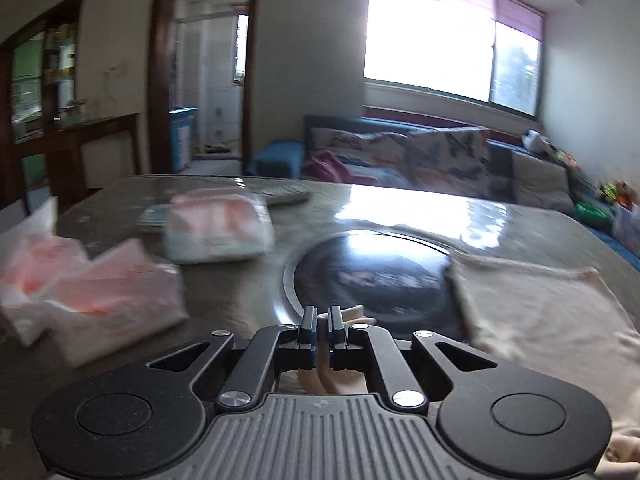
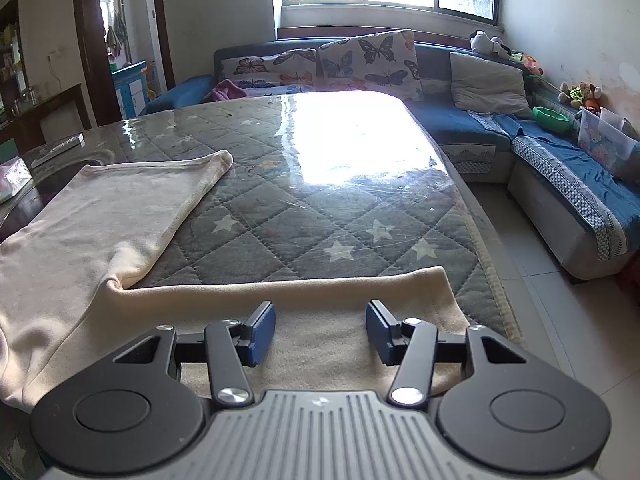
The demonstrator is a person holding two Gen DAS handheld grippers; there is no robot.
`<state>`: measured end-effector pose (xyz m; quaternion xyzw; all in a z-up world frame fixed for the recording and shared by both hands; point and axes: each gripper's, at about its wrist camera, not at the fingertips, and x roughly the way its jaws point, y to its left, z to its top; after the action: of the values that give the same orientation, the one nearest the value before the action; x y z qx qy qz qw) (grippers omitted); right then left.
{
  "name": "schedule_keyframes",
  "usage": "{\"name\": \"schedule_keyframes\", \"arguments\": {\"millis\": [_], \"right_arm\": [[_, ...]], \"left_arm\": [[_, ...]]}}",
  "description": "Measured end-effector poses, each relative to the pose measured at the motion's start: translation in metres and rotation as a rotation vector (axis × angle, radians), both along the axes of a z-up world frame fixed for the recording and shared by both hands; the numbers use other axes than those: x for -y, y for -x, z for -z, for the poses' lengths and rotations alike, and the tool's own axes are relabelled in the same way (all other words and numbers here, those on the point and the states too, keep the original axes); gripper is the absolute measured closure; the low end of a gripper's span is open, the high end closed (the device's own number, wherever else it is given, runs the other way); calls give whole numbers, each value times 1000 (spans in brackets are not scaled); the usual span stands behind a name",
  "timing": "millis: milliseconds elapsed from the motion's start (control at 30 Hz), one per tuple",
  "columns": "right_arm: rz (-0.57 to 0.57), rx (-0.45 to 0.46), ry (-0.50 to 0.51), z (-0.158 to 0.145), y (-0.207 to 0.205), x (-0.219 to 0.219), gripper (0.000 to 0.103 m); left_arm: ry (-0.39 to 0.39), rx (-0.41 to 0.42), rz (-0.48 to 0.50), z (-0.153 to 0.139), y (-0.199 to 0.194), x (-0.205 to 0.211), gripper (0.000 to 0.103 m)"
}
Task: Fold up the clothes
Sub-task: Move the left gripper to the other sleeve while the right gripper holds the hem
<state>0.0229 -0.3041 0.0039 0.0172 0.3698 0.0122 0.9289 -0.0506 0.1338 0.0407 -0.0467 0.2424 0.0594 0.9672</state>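
Your left claw [image 1: 323, 322] pinched cream cloth [image 1: 540, 312]; right claw [image 2: 321, 330] gaped over it, empty. Folding barely begun on the counter [image 2: 320, 208].

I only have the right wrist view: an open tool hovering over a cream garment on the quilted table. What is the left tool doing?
Observer: The left tool is shut, with a strip of the cream garment pinched between its fingers.
Reviewer: Anything lying further left that I can't see?
Observer: Yes, what looks like a crumpled pink-and-white bag lies on the table, apart from the garment.
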Motion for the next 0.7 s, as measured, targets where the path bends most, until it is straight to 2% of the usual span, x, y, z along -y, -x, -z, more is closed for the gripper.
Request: {"name": "schedule_keyframes", "arguments": {"millis": [167,300,433,533,633,700], "right_arm": [[8,-8,9,0,-3,-2,50],[15,-17,15,0,-5,-4,49],[24,-22,20,0,-6,-6,46],[30,-25,25,-1,-7,-7,46],[34,-27,24,-1,-7,-7,46],[37,-28,23,-1,-8,-7,45]], "left_arm": [[-3,2,-122,11,12,-39,98],[-16,-73,-190,31,19,-55,98],[-9,-107,-223,41,25,-63,98],[2,-90,-209,33,27,-59,97],[6,-64,-136,22,19,-45,97],[1,-84,-66,22,8,-34,94]]}}
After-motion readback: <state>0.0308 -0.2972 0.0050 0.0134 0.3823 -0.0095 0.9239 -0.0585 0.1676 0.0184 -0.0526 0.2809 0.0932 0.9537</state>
